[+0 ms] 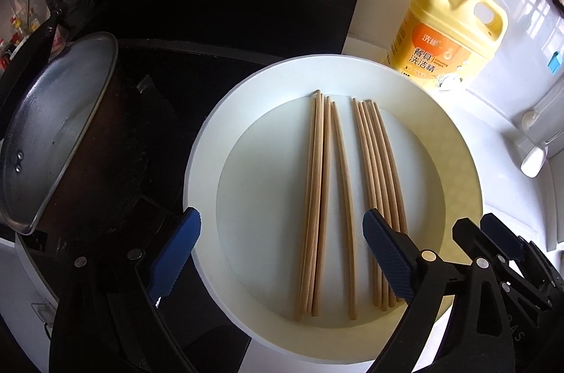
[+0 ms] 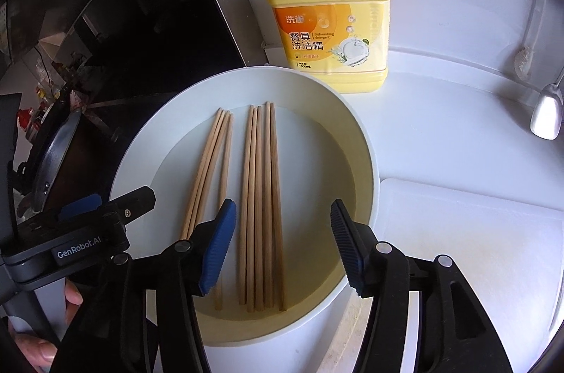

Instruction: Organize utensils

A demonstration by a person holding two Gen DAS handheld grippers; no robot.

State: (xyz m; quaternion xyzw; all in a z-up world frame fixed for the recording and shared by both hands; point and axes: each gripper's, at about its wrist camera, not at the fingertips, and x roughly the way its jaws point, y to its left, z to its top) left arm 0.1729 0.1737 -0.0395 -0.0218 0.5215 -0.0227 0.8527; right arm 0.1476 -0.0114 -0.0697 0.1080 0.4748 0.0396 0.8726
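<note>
Several wooden chopsticks lie in two bundles in a white round basin (image 1: 211, 140) (image 2: 366, 161): a left bundle (image 1: 317, 196) (image 2: 208, 168) and a right bundle (image 1: 379, 168) (image 2: 262, 196). My left gripper (image 1: 282, 253) is open and empty, its blue fingers straddling the left bundle above the basin. My right gripper (image 2: 282, 246) is open and empty above the near ends of the right bundle; it also shows at the lower right of the left wrist view (image 1: 493, 253).
A yellow dish-soap jug (image 1: 447, 38) (image 2: 328, 17) stands behind the basin. A metal pot (image 1: 53, 129) sits on the black stove at left. A white cutting board (image 2: 476, 249) lies at right. A spoon (image 2: 548, 112) and a brush hang on the right wall.
</note>
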